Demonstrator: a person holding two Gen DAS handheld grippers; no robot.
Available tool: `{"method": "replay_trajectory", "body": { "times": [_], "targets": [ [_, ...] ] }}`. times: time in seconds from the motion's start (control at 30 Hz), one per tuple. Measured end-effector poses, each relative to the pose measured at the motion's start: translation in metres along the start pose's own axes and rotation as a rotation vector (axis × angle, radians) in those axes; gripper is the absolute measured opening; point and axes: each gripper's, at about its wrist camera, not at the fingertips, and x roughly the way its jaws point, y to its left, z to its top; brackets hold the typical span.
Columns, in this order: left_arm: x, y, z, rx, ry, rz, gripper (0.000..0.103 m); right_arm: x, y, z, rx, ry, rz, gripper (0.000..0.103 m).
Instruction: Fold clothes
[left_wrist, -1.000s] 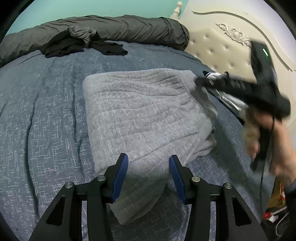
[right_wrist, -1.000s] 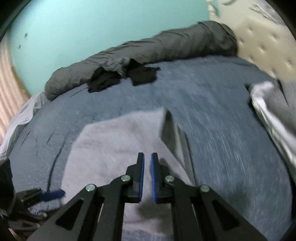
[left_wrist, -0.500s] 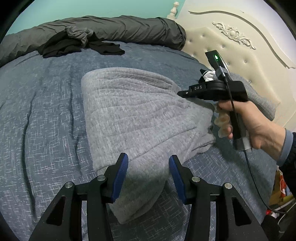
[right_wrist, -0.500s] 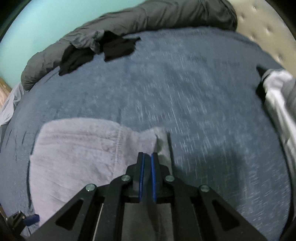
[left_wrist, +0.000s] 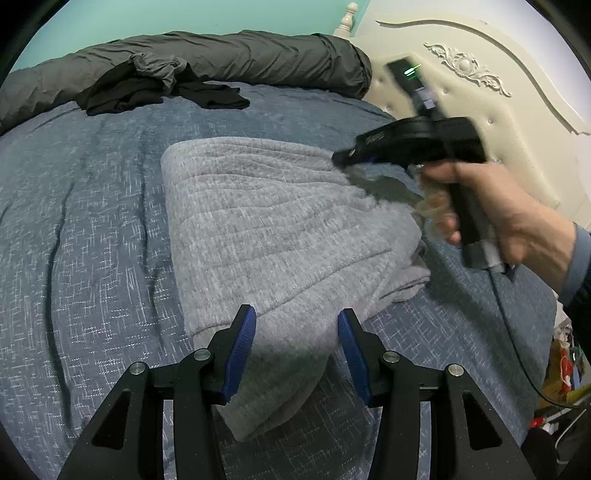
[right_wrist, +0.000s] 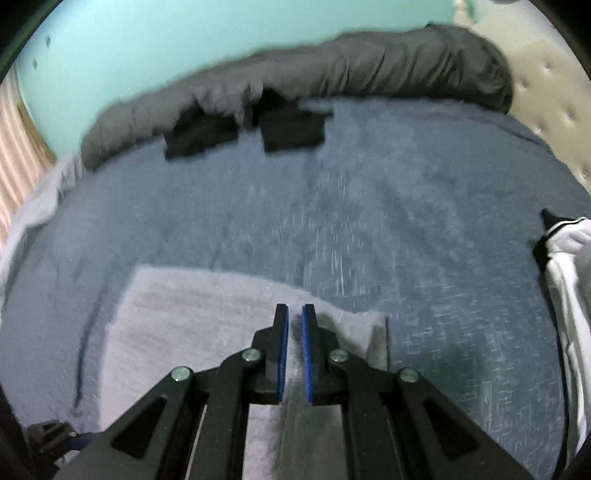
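**Grey garment part-folded on the bed**

The grey knit garment (left_wrist: 280, 229) lies doubled at the middle of the blue bedspread (left_wrist: 92, 258). The left gripper (left_wrist: 297, 350) hangs wide open, empty, over its 6 o'clock corner. The right gripper (right_wrist: 294, 354), nearly closed, sits at the 2 o'clock edge; whether it pinches cloth cannot be told. Judged mid-fold; next needs a sure edge grip. No containers show.

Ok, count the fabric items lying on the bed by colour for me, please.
Light grey: 1, the folded garment
Black: 2, the pieces of clothing by the far edge
Dark grey: 1, the rolled duvet
White with black trim: 1, the garment at right
Total: 5
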Motion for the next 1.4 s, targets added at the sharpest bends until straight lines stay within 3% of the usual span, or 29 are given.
{"method": "replay_trajectory", "body": {
  "times": [0.1, 0.2, 0.37, 0.5, 0.6, 0.8, 0.93, 1.03, 1.13, 1.2, 1.4],
  "targets": [
    [0.001, 0.0, -0.001, 0.004, 0.003, -0.003, 0.05, 0.027, -0.015, -0.004, 0.053, 0.079, -0.02, 0.003],
    [0.001, 0.0, -0.002, 0.004, 0.004, -0.006, 0.05, 0.032, -0.019, -0.002, 0.075, 0.085, -0.016, 0.003],
    [-0.001, 0.002, -0.002, -0.011, 0.0, -0.008, 0.05, -0.008, -0.015, -0.002, 0.067, -0.004, -0.025, 0.003],
    [0.0, 0.0, -0.002, -0.012, 0.001, -0.001, 0.05, -0.051, -0.006, -0.029, 0.057, -0.064, 0.038, 0.003],
    [-0.004, 0.0, -0.001, -0.023, 0.001, -0.001, 0.05, -0.058, 0.008, -0.057, 0.039, -0.04, 0.049, 0.003],
    [-0.051, 0.017, -0.002, -0.052, -0.049, 0.017, 0.051, -0.059, 0.004, -0.078, 0.125, -0.038, 0.024, 0.004],
    [-0.077, 0.035, -0.018, -0.091, -0.064, 0.037, 0.051, -0.09, 0.022, -0.087, 0.165, -0.095, 0.086, 0.007],
    [-0.093, 0.049, -0.034, -0.119, -0.066, 0.05, 0.051, -0.1, 0.045, -0.108, 0.16, -0.084, 0.136, 0.008],
    [-0.11, 0.062, -0.049, -0.146, -0.069, 0.063, 0.051, -0.103, 0.069, -0.134, 0.18, -0.05, 0.191, 0.025],
    [-0.116, 0.068, -0.058, -0.164, -0.068, 0.066, 0.051, -0.098, 0.082, -0.146, 0.202, -0.021, 0.223, 0.043],
    [-0.131, 0.087, -0.076, -0.209, -0.077, 0.072, 0.051, -0.075, 0.12, -0.171, 0.256, 0.064, 0.26, 0.058]
  ]
}}
